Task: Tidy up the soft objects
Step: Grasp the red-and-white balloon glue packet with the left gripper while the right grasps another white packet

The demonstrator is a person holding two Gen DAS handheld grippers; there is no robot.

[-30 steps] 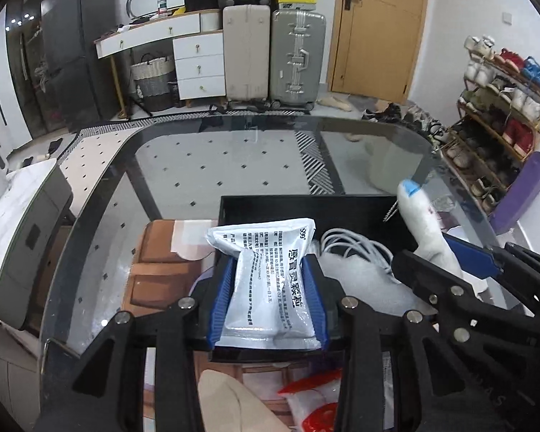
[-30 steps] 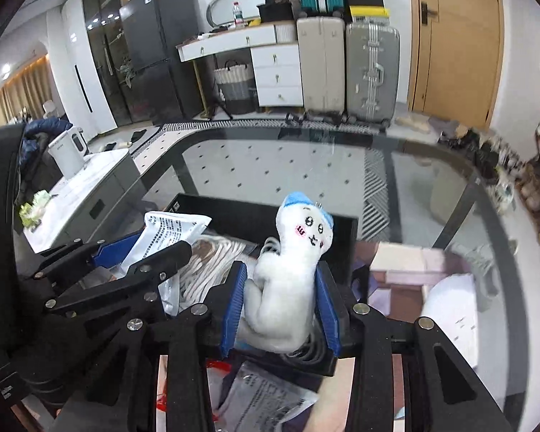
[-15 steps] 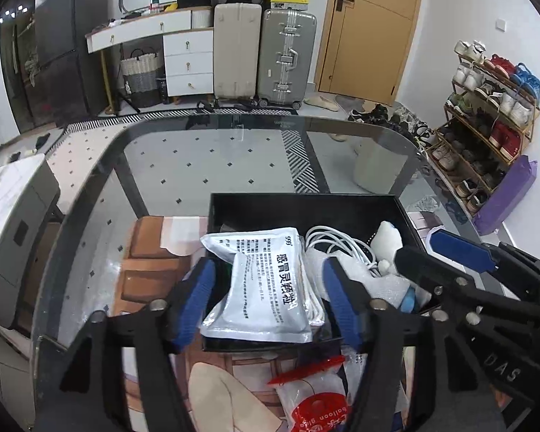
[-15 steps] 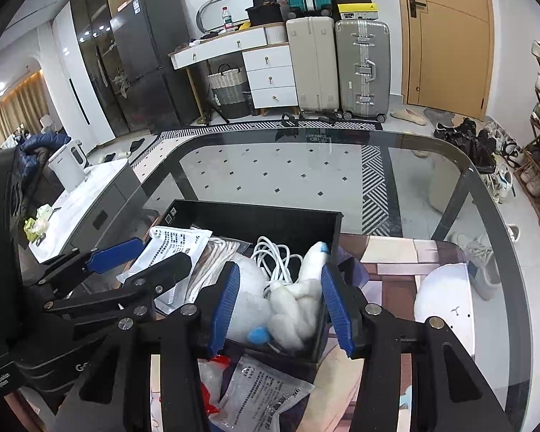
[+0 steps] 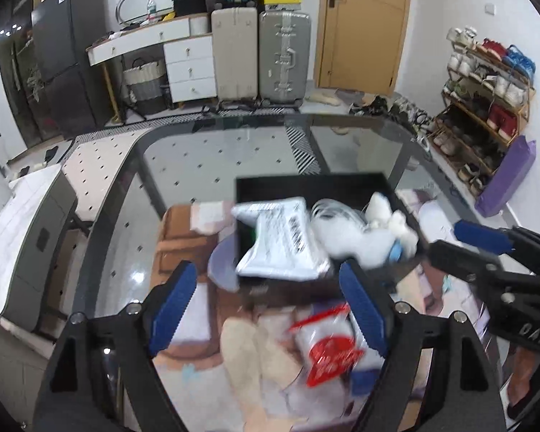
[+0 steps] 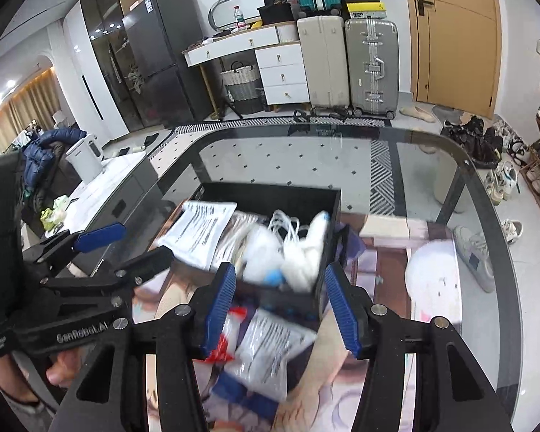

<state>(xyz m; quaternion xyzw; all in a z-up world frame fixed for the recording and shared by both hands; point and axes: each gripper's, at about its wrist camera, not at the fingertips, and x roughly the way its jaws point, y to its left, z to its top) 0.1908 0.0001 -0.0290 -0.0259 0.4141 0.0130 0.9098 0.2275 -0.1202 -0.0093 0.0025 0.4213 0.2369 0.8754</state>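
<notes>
- The left gripper (image 5: pixel 270 306) stands wide apart, its blue pads (image 5: pixel 172 298) holding nothing
- Just ahead of the left gripper sits the black bin (image 5: pixel 306 185) on the glass table (image 5: pixel 205 158)
- A silver printed pouch (image 5: pixel 280 241) lies in the bin's near left part, its lower edge hanging over the front wall, closest to the left gripper
- Beyond and to the right of that pouch lies the white plush toy (image 5: pixel 381 219), on its side with a blue patch low down, next to a coil of white cable (image 5: pixel 333 207)
- Between the left gripper's fingers, on the table short of the bin, lies a red-and-white packet (image 5: pixel 327 345); motion blur hides its print
- The right gripper (image 6: pixel 277 306) is also spread wide and empty, and appears at the right edge of the left view
- In the right view the bin (image 6: pixel 270 194) is straight ahead, its near corner between the pads
- The plush toy (image 6: pixel 306 252) rests in the bin's near right corner, just beyond the right gripper's tips; the cable (image 6: pixel 284 223) lies behind it
- The pouch (image 6: pixel 201 230) lies ahead and to the left
- Below the right gripper's fingers lies a clear packet (image 6: pixel 266 352) beside the red one (image 6: pixel 230 327)
- The left gripper (image 6: pixel 100 248) shows at the left, a hand (image 6: pixel 59 370) on its handle
</notes>
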